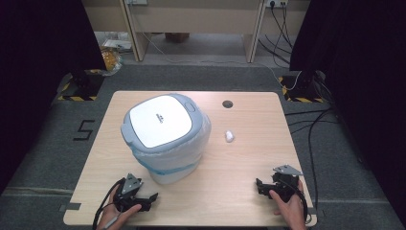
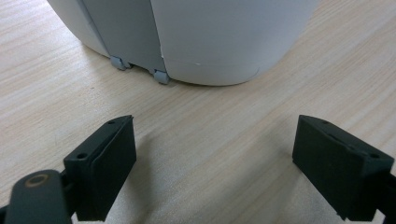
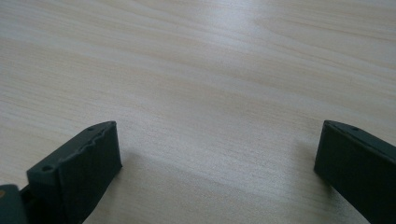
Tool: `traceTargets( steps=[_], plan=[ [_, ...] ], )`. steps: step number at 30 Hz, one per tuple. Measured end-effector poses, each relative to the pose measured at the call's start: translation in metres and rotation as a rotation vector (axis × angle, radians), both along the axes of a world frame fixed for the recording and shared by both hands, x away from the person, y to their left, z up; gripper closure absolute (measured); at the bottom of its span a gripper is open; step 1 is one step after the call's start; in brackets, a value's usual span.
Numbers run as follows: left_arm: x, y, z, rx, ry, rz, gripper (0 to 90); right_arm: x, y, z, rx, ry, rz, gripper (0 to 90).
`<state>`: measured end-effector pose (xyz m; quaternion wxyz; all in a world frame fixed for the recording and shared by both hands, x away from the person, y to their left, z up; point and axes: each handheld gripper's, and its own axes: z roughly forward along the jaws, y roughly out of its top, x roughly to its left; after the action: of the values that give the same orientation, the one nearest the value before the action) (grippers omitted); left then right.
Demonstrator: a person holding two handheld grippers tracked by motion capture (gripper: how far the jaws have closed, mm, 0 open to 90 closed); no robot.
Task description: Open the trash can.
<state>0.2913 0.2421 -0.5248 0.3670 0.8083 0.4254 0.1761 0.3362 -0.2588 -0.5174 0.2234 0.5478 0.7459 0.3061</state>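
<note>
While both tools are rested on the wooden table [image 1: 239, 158], the left gripper [image 1: 152, 196] is held wide open and empty just before the white lidded bin [image 1: 165, 136]; the right gripper [image 1: 259, 184] is likewise spread wide, nothing being gripped.

Small white lump [image 1: 230, 136] on table: too small to identify. Bin [image 2: 187, 37] top cut off in left gripper view.
</note>
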Motion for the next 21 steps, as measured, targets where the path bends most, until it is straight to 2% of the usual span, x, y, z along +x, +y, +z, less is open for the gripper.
traceTargets(
  steps=[3, 4, 6, 7, 8, 9, 10, 11, 14, 16, 21],
  plan=[
    [0.000, 0.000, 0.000, 0.001, 0.001, -0.002, 12.6, 0.001, 0.002, 0.000, -0.001, 0.001, 0.006, 2.0],
    [0.000, 0.000, 0.000, -0.010, 0.003, -0.008, 13.3, 0.001, 0.002, 0.000, 0.005, -0.006, 0.005, 6.2],
    [0.001, -0.001, 0.000, -0.015, 0.001, -0.003, 14.3, 0.001, 0.001, 0.004, 0.044, -0.021, 0.012, 23.2],
    [0.001, -0.001, 0.000, -0.020, -0.002, 0.005, 15.1, 0.001, 0.001, 0.007, 0.064, -0.025, 0.022, 20.9],
    [0.001, -0.001, 0.001, -0.016, -0.001, 0.005, 15.3, 0.002, 0.002, 0.009, 0.068, -0.033, 0.023, 15.1],
    [0.001, -0.001, 0.001, -0.020, -0.005, 0.008, 15.0, 0.003, 0.005, 0.013, 0.063, -0.050, 0.011, 14.3],
    [0.001, -0.001, 0.001, -0.020, -0.005, 0.008, 15.1, 0.003, 0.005, 0.013, 0.063, -0.050, 0.011, 14.3],
    [0.001, 0.000, 0.002, -0.032, -0.028, 0.023, 15.1, 0.006, 0.009, 0.020, 0.050, -0.086, 0.031, 18.1],
    [0.001, 0.001, 0.005, -0.058, -0.057, 0.038, 15.1, 0.013, 0.020, 0.031, 0.050, -0.112, 0.057, 17.4],
    [0.001, 0.001, 0.009, -0.075, -0.078, 0.038, 15.1, 0.019, 0.029, 0.038, 0.041, -0.127, 0.081, 17.5],
    [0.003, -0.007, 0.015, -0.083, -0.137, 0.029, 15.0, 0.037, 0.052, 0.049, 0.040, -0.148, 0.142, 18.4]
  ],
)
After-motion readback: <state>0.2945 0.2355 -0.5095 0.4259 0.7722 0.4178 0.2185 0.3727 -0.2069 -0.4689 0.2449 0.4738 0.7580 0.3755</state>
